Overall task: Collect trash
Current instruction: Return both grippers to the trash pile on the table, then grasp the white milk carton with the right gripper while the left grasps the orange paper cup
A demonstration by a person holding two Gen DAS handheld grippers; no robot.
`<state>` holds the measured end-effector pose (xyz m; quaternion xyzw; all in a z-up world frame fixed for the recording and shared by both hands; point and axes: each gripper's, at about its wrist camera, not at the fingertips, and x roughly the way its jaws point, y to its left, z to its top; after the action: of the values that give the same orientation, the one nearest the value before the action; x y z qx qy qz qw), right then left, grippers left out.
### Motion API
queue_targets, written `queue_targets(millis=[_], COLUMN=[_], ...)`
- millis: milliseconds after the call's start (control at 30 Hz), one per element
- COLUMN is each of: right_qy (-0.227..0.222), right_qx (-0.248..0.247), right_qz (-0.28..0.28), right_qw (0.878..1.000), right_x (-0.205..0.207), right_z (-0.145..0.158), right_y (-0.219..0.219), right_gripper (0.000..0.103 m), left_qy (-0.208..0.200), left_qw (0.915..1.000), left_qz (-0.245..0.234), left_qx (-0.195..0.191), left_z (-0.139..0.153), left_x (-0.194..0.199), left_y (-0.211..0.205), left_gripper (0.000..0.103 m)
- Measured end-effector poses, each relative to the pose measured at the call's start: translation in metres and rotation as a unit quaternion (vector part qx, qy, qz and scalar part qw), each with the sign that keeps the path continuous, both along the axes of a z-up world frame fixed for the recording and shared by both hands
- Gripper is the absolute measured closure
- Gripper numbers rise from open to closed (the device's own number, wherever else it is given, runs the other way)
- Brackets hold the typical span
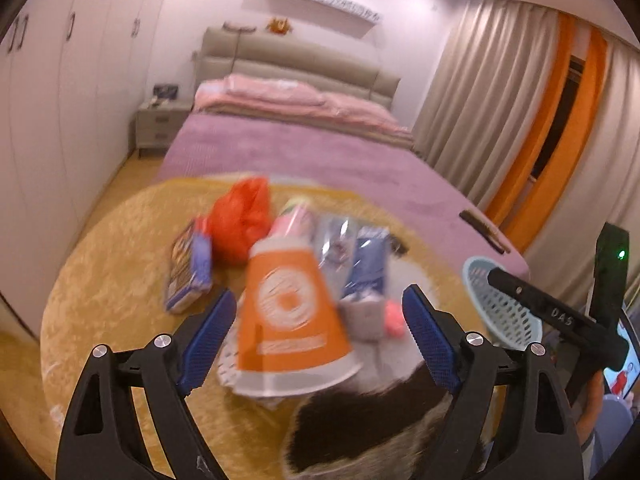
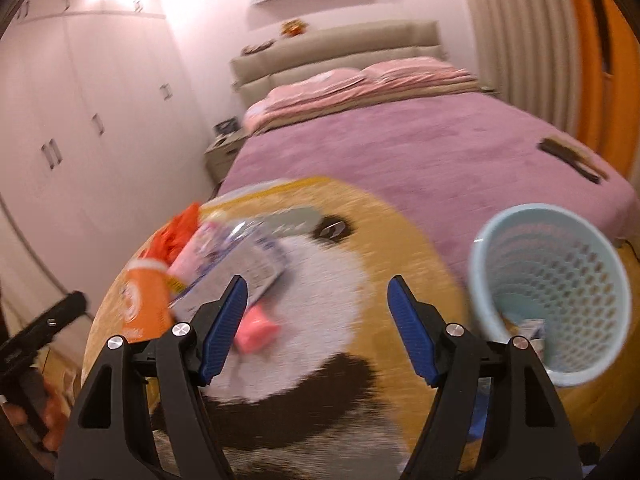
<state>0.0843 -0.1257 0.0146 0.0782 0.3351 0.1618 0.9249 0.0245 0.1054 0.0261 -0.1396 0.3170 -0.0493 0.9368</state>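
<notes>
**Both grippers empty above the litter, next pick not yet made**

Nearest the lens, the left gripper [image 1: 318,322] hangs with its blue fingers [image 1: 210,338] spread wide and nothing between them; the right gripper [image 2: 316,320] is likewise wide and empty, poised over the white patch of the round rug [image 2: 400,248]. Just beyond the left fingers lies the pile of trash: an orange-and-white packet [image 1: 290,312], a small pink scrap [image 1: 394,318] beside it, then blue-and-clear wrappers [image 1: 360,260], a flat printed pack [image 1: 188,272] to the left and, farthest, a crumpled red bag [image 1: 242,220]. All of it rests on the rug, blurred in both views. The pale blue mesh bin [image 2: 556,292] stands on the rug's right side, well apart from the pile, with something pale already at its bottom. Behind everything runs the bed [image 1: 320,156] with its purple cover.

The step in hand looks like the approach to another piece, the collecting barely started. The next move calls for lowering one gripper onto a single item, probably the orange packet, closing on its thin edge, then carrying it across to the bin
</notes>
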Motion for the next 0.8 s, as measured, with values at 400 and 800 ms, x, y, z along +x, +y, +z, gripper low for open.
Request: queue_targets(millis=[400,800], right_qy=[0.028,0.094], right_qx=[-0.015,0.032], right_qz=[0.038,0.054], right_qw=[0.999,0.994], right_x=[0.013,0.049], right_z=[-0.016,-0.032], right_y=[0.052,0.080], right_gripper=[0.034,0.033], left_qy=[0.049,0.073], left_qw=[0.9972,0.9914], left_qz=[-0.025,-0.066], left_qx=[-0.052,-0.087], left_z=[-0.056,-0.077], left_x=[0.030,0.043], left_y=[0.033,0.023], left_gripper=[0.020,0.037])
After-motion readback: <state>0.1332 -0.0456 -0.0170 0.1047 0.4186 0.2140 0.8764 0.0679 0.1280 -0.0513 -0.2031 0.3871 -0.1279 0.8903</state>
